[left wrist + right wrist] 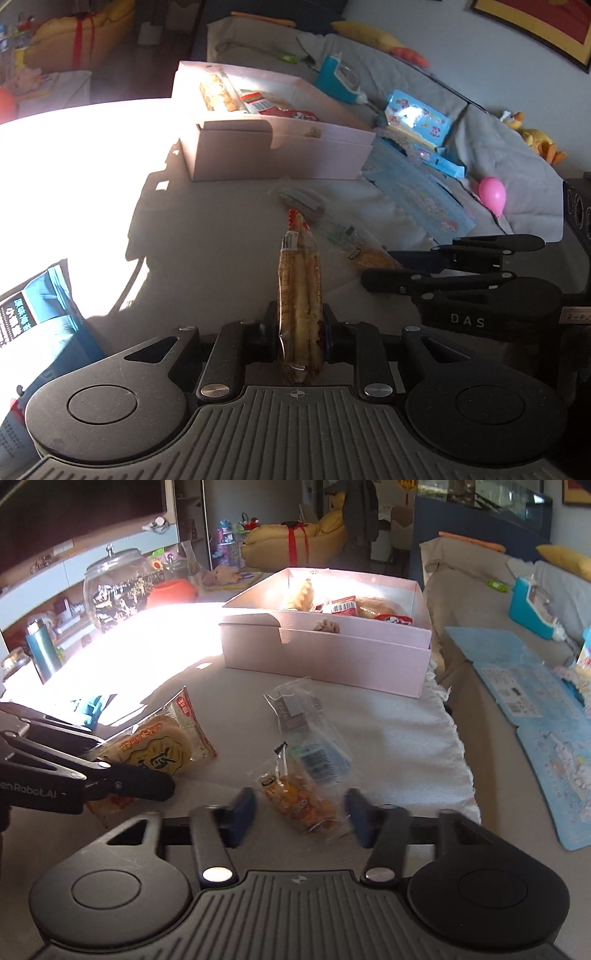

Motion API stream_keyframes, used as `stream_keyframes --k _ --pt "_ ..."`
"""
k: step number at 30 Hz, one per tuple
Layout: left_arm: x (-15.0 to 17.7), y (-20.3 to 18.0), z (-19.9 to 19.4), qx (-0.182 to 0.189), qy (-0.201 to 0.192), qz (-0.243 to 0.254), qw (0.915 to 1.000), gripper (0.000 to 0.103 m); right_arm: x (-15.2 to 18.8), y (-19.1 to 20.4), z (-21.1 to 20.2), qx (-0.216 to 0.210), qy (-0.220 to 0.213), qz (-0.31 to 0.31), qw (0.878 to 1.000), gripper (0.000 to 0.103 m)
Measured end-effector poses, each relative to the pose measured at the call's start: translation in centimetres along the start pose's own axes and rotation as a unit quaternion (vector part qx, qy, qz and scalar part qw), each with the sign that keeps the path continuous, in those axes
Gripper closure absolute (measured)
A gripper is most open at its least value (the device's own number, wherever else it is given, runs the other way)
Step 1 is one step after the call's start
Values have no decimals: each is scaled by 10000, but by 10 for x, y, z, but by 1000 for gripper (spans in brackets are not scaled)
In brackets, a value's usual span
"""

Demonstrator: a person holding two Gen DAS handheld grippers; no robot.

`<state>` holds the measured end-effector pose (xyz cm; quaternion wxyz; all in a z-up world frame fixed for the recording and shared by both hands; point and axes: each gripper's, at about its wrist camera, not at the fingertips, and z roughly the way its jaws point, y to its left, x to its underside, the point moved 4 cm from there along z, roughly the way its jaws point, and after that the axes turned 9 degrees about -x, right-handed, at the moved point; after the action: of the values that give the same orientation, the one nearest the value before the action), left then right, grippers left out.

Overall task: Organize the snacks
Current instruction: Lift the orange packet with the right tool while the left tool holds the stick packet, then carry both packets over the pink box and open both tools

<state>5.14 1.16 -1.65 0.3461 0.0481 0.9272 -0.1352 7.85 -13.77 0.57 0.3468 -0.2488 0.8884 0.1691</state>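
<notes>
Left wrist view: the left gripper (300, 325) is clamped on a clear-wrapped rice-cracker packet (300, 295), held edge-on for carrying to the open pink cardboard box (280, 155) ahead; "DAS" reads on the right gripper (384, 271)

Right wrist view: right jaws stand apart around a crinkled clear packet of orange snacks (299, 801) lying on the grey cloth (388, 738), pads not pressing; "enRobot.AI" marks the other gripper
</notes>
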Motion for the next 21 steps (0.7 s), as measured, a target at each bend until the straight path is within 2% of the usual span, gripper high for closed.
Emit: stream_keyframes --k 2,5,10,17,19,21 --pt "0 0 0 -5 1 21 10000 77 -5 3 -7 -166 -89 55 9998 76" --pt "0 -1 0 -11 -6 51 10000 77 -13 5 -19 -122 -285 14 9995 77" --pt "0 -1 0 -13 -8 64 10000 77 -24 -9 -34 -168 -500 297 9982 77" --pt "-2 0 0 29 21 0 10000 78 -18 -30 -34 19 -465 574 9973 77" --pt "-8 0 -3 122 -16 -44 9999 78 -15 -32 -33 5 -445 613 9971 77" --pt "-30 1 -14 362 -247 -162 9989 78 -16 -33 -34 -10 -456 638 9969 77"
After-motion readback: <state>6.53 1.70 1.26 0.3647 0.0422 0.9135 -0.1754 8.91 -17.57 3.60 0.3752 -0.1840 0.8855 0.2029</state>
